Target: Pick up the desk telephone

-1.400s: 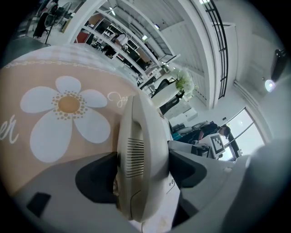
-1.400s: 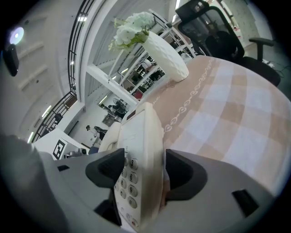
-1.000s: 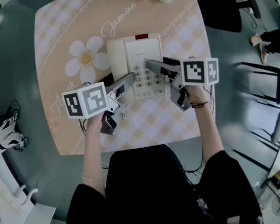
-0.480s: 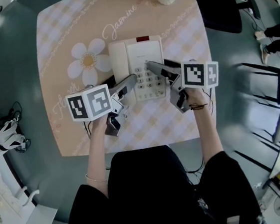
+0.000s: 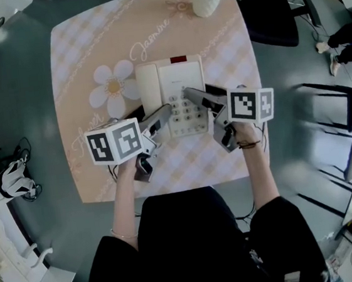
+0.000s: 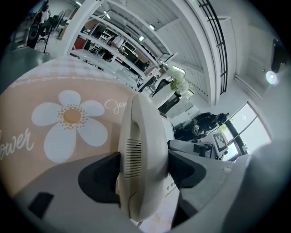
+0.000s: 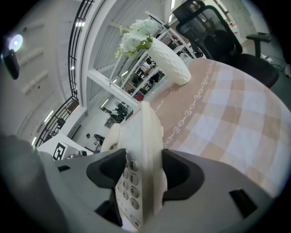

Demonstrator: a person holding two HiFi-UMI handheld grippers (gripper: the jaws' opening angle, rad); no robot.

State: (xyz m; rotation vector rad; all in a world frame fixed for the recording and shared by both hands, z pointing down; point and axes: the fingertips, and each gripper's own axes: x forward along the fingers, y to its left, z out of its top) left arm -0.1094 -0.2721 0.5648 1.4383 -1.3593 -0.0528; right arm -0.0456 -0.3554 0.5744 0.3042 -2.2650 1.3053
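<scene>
Head view: the white desk telephone [image 5: 174, 93] is in the middle of the table [image 5: 79, 66], maybe a bit lifted. Left gripper view: the left tool [image 6: 143, 170] pinches its handset side. Right gripper view: the right tool [image 7: 144, 170] pinches its keypad edge.

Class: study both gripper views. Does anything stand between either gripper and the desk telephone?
Nothing visible does. The left gripper is shut on the desk telephone at its handset side, and the right gripper is shut on its keypad edge. The vase stands well behind the telephone, clear of both grippers.
</scene>
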